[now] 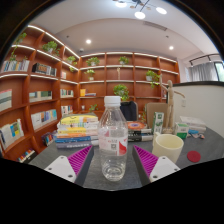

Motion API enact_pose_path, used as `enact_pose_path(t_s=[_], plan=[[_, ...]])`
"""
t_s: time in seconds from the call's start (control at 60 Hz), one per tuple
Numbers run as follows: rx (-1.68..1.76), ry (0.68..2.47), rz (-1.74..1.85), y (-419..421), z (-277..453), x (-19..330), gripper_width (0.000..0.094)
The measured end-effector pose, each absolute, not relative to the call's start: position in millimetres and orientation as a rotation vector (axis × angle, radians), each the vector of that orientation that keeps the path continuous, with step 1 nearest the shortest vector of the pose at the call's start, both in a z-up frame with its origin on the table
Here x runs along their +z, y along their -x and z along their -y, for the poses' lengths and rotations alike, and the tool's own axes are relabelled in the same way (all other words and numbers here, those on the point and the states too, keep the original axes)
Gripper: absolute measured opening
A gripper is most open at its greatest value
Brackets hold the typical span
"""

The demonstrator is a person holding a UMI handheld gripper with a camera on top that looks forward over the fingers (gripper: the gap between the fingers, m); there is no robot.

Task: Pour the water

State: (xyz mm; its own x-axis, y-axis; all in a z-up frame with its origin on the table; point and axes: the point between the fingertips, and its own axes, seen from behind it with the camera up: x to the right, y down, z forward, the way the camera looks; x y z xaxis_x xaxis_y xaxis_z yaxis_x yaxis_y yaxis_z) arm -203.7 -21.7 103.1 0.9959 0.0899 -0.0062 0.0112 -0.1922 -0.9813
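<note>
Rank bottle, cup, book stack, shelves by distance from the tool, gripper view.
Tool open.
1. Water bottle: between the fingers, gaps either side.
2. Cup: just ahead, right.
3. Book stack: beyond, left, behind the bottle.
4. Bookshelves: back wall.
</note>
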Motion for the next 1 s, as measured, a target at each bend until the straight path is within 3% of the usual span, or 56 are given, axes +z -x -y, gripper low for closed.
enact_pose_path(t_s=[0.15, 0.217, 0.267, 0.367, 0.483, 0.717, 0.85, 1.0], plan=[[0.096, 1.769, 0.071, 213, -13, 97, 0.0808], [0.087, 1.76, 0.063, 211, -18, 98, 0.0706], [0.051, 1.757, 0.061, 206, -21, 99, 0.0574], [0.051, 1.753, 0.061, 205, -20, 99, 0.0527], [0.045, 1.729, 0.064, 205, -21, 99, 0.0382], [0.144, 1.754, 0.02, 228, -11, 102, 0.0382], [0.481, 1.743, -0.22, 256, -12, 112, 0.0382], [0.952, 1.527, -0.619, 241, -16, 154, 0.0381]])
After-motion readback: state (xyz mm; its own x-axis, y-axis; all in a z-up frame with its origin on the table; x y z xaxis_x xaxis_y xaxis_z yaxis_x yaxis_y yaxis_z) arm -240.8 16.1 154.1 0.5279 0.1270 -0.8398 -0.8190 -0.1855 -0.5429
